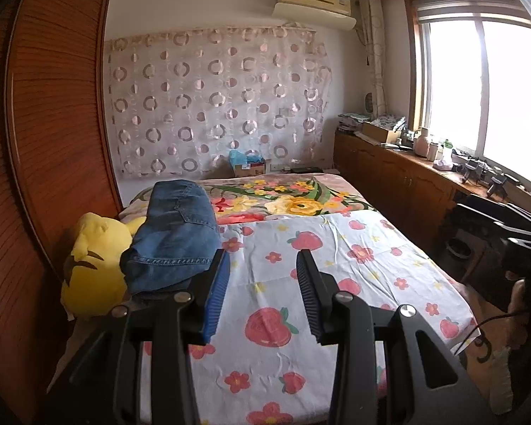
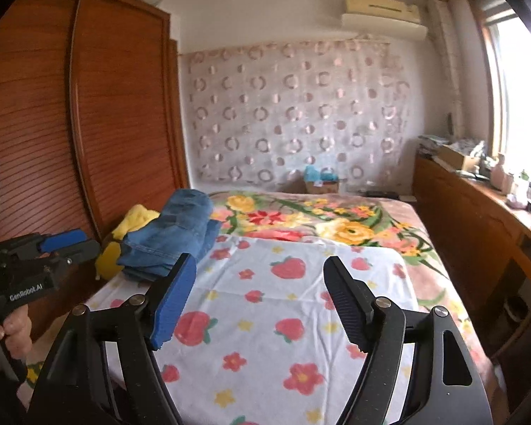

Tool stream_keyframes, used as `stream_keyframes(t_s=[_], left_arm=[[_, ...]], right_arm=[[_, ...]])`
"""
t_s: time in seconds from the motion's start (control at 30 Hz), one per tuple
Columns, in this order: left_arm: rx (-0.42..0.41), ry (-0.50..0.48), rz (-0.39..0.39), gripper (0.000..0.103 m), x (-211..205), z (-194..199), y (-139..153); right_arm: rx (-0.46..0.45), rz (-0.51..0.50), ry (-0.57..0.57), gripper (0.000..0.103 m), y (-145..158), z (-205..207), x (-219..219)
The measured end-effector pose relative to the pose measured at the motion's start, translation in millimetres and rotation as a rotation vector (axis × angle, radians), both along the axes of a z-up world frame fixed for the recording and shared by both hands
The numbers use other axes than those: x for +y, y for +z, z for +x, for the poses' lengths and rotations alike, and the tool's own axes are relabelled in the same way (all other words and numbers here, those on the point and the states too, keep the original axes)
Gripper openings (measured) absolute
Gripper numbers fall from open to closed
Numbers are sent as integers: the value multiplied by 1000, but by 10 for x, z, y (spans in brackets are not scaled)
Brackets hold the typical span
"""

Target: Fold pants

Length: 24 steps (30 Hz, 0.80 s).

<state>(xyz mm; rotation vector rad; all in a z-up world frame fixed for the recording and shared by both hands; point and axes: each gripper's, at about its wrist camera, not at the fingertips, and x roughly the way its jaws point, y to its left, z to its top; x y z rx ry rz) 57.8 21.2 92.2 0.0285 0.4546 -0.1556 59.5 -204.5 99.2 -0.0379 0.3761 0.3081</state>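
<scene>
Both claws are over the near end of the bed (image 2: 442, 248), pointing along it toward the curtained wall, slightly downward. Left claw (image 1: 262, 290): jaws parted to a moderate gap, nothing between the pads, only sheet visible through the gap. Right claw (image 2: 258, 301): jaws spread wide, likewise empty. The pants (image 1: 177, 233) are blue denim and lie in a compact folded bundle at the left edge of the bed, partly on the strawberry-print sheet (image 1: 336, 265) and resting against a yellow plush toy (image 1: 92, 262) that sits between them and the wooden wardrobe (image 1: 53, 124). From the right wrist view the bundle (image 2: 173, 233) shows several stacked layers with a stitched hem facing the camera; the left claw appears there at the picture's left edge, held by a person's hand (image 2: 7, 329), well short of the denim. Neither claw touches the pants. Judgement: either the fold is done and the bundle set aside, or this is the reach phase before the pants are taken; the frames do not settle which. The middle of the sheet is bare, which suits laying out. If work continues, the next move calls for bringing a claw left to the bundle's near hem, pinching the top layers without catching the plush toy, and dragging it onto the bare sheet.
</scene>
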Motion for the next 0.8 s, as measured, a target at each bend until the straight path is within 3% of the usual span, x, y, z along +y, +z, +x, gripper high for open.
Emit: stream_keyframes(t_s=[0.3, 0.8], left_arm=[[-17, 29, 5, 39, -9, -113, 10], [-24, 32, 1, 39, 17, -148, 38]], right_arm=[[-10, 3, -53, 76, -38, -170, -193], [-4, 8, -50, 76, -40, -169, -209]])
